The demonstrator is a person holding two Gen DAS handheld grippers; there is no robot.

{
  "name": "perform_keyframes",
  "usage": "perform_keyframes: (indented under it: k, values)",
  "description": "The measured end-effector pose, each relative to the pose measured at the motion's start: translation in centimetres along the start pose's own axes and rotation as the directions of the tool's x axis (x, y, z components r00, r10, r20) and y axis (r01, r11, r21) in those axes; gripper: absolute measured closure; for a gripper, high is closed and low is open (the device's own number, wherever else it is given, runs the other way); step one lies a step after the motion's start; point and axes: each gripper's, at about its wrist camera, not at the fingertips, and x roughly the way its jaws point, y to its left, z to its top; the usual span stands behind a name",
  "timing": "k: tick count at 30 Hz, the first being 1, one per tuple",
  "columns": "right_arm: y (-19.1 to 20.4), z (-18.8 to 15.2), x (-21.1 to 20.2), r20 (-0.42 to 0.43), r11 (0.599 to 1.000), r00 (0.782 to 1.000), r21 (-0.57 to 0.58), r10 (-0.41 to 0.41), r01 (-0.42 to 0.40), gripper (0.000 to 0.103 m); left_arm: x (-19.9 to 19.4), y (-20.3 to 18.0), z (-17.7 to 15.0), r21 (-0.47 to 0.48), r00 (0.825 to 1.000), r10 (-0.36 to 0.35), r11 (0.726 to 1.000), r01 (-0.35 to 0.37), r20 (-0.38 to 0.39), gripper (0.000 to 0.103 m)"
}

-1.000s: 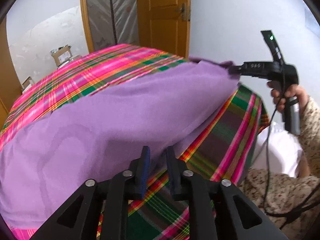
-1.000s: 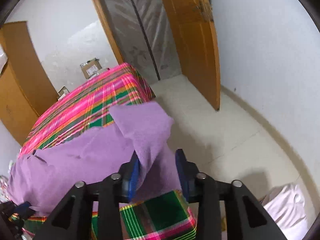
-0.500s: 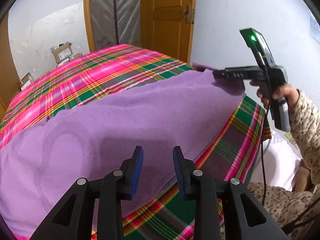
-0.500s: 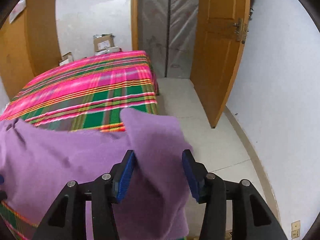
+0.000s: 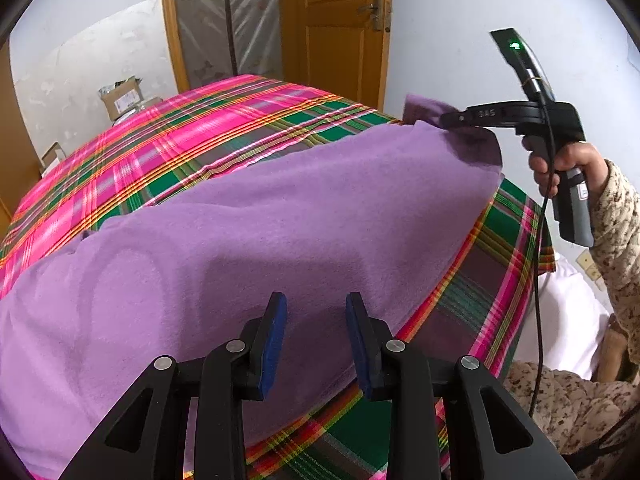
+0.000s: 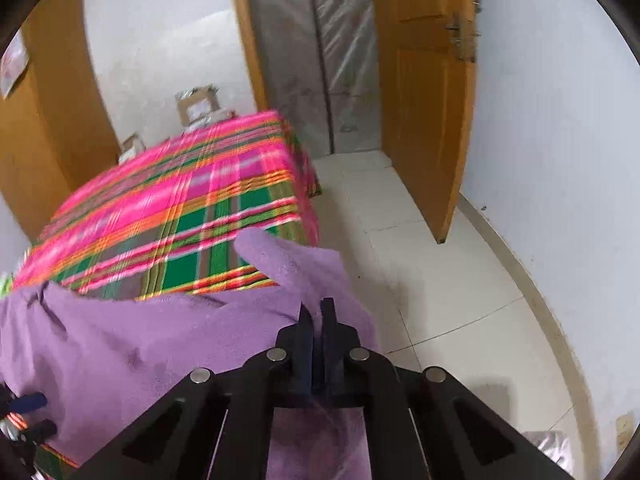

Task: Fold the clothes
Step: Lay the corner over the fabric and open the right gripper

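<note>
A purple fleece garment [image 5: 280,220] lies spread across a bed with a pink and green plaid cover [image 5: 180,132]. My left gripper [image 5: 316,300] hovers open just above the garment's near part, with nothing between its pads. My right gripper [image 6: 316,308] is shut on the garment's far right corner [image 6: 280,256], which stands up past the fingers. The left wrist view shows the same grip from the side, with the right gripper [image 5: 444,120], held by a hand [image 5: 560,160], pinching the raised corner at the bed's edge.
Beyond the bed are an open wooden door [image 6: 428,120], a plastic-covered doorway [image 5: 228,20] and cardboard boxes [image 5: 124,94]. Pale tiled floor [image 6: 420,260] runs right of the bed. A patterned sleeve [image 5: 616,240] and white bedding [image 5: 568,320] sit at the right.
The right gripper's jaws, open around the purple corner before, have shut on it. The left gripper's jaws spread wider and it shifted over the garment.
</note>
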Motion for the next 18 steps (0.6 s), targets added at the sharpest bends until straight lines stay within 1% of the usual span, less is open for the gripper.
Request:
perform_keyframes:
  k: [4,7,10,12,15,18]
  values:
    - [-2.9,-0.5,-0.5,0.013,0.994,1.000,0.110,0.009,-0.010,0.100,0.1,0.0,-0.1,-0.003,1.000,0.000,1.000,0.000,-0.004,0.071]
    - [-4.9,-1.2,-0.2,-0.001,0.981,1.000,0.193,0.019,-0.019,0.100,0.0,-0.1,-0.1,-0.003,1.000,0.002,1.000,-0.002,-0.004,0.071]
    - [-6.7,-2.3,0.3,-0.026,0.964,1.000,0.265,0.012,-0.005,0.100,-0.1,-0.1,-0.2,-0.008,1.000,0.001,1.000,-0.001,-0.004,0.071]
    - [-7.4,-2.9,0.6,-0.039,0.960,0.999,0.280,-0.007,0.017,0.100,-0.2,0.0,-0.3,-0.010,1.000,0.002,1.000,-0.002,-0.004,0.071]
    - [-7.8,-3.6,1.1,-0.066,0.955,0.998,0.295,-0.004,0.023,0.100,-0.4,0.2,-0.4,-0.014,1.000,0.004,1.000,-0.004,-0.002,0.071]
    - [-7.8,-4.0,1.3,-0.080,0.954,0.996,0.295,-0.026,0.049,0.097,-0.6,0.6,-0.5,-0.028,1.000,0.008,1.000,-0.008,0.003,0.071]
